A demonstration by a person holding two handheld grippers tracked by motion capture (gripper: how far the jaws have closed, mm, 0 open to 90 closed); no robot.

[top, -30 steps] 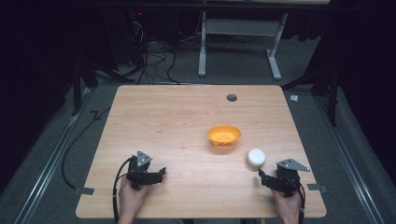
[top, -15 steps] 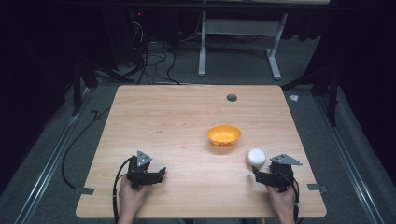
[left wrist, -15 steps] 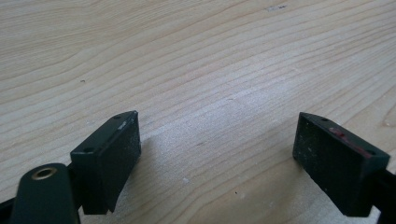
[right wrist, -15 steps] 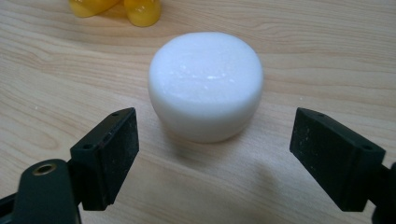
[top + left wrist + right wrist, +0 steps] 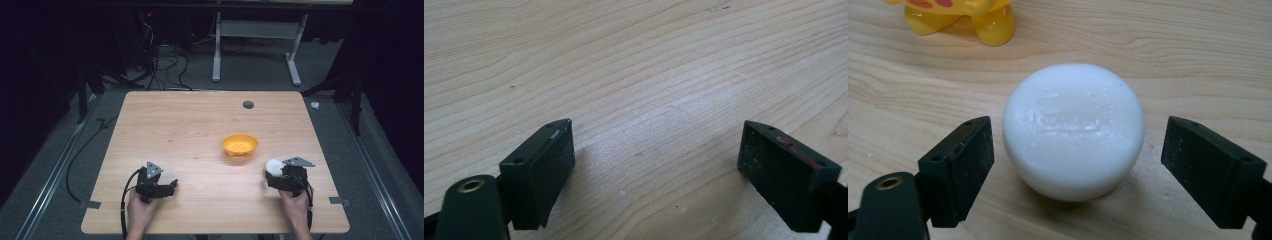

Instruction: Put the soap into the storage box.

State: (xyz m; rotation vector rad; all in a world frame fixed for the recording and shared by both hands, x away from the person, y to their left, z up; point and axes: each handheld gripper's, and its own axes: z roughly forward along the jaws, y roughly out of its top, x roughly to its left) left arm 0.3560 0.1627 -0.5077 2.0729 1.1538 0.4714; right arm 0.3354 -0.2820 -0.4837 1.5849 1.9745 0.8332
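Note:
A round white soap bar [image 5: 1074,130] lies on the wooden table [image 5: 190,130], seen in the high view as the soap bar [image 5: 273,166]. My right gripper [image 5: 1078,170] is open, one jaw on each side of the bar and neither touching it; from above, the right gripper [image 5: 275,176] sits at the table's front right. An orange bowl [image 5: 240,145] stands just beyond the bar; its yellow foot [image 5: 960,17] shows at the top of the right gripper view. My left gripper [image 5: 656,172] is open over bare wood; in the high view the left gripper [image 5: 169,186] rests at the front left.
A small dark hole [image 5: 248,104] marks the table's far side. Beyond the table stand a white frame [image 5: 255,45] and loose cables [image 5: 165,60] on the floor. Tape tabs [image 5: 339,201] sit at the front corners.
My right gripper has moved forward and slightly left, bringing the soap bar between its open jaws. The left gripper has stayed in place.

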